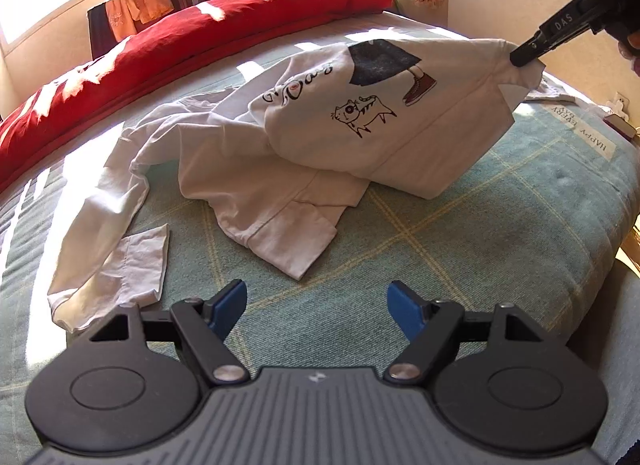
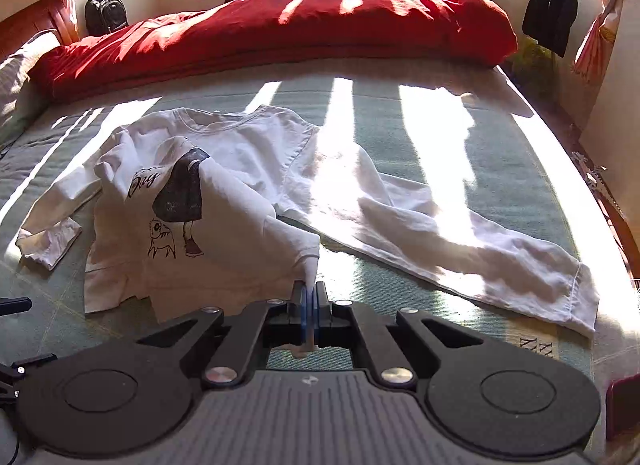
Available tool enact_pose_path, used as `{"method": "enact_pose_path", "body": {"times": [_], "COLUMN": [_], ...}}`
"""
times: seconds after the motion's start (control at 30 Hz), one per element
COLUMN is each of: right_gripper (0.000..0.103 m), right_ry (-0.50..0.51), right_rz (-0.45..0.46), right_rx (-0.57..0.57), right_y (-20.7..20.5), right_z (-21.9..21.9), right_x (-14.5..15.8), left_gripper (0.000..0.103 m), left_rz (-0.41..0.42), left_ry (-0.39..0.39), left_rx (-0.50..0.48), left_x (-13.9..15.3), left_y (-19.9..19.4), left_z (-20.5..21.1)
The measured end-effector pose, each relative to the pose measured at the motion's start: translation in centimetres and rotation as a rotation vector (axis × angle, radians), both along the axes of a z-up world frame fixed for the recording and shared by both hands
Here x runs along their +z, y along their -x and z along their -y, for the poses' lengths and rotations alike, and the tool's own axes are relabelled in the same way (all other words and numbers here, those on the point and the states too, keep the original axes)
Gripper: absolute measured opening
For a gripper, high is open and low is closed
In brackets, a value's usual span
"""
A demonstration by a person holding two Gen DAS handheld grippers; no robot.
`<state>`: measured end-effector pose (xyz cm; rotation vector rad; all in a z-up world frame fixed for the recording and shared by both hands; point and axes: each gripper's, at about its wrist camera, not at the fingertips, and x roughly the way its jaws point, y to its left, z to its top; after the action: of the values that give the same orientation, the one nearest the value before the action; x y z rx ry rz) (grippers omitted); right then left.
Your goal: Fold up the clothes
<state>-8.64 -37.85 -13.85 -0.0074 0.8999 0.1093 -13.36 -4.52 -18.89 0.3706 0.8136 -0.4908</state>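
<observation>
My right gripper [image 2: 310,307] has its fingers pressed tight on a corner of the white long-sleeved shirt [image 2: 240,201], lifting that edge off the green bedcover [image 2: 460,137] so the printed side peels up ahead of me. My left gripper [image 1: 316,305] hangs with its blue pads [image 1: 230,303] spread wide, nothing between them, the shirt's hem lying just beyond. One sleeve [image 2: 460,257] trails off to the right of my closed fingers. I reckon I'm mid-fold, carrying this side across the body. Next I'd want the left pads on the matching corner, then lay both down evenly.
</observation>
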Motion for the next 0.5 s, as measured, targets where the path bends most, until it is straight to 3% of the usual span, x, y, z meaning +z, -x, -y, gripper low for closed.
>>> {"method": "enact_pose_path", "body": {"times": [0.2,0.27,0.4,0.5], "right_gripper": [0.004,0.01,0.012,0.016], "right_ry": [0.155,0.188,0.183,0.125], "right_rz": [-0.037,-0.04,-0.012,0.017], "right_rx": [-0.032,-0.05,-0.041,0.021], "right_y": [-2.0,-2.3,-2.0,-1.3], "right_z": [-0.3,-0.7,-1.6,-3.0], "right_x": [-2.5,-3.0,-2.3,-0.7], "left_gripper": [0.078,0.078,0.078,0.078], "left_rz": [-0.012,-0.015,-0.041,-0.048], "left_ry": [0.016,0.018,0.006,0.009], "left_rx": [0.036,0.045,0.055,0.058], "left_x": [0.0,0.0,-0.4,-0.5], "left_y": [-0.6,-0.7,-0.9,-1.0], "left_z": [-0.9,-1.2,-1.7,-2.0]}}
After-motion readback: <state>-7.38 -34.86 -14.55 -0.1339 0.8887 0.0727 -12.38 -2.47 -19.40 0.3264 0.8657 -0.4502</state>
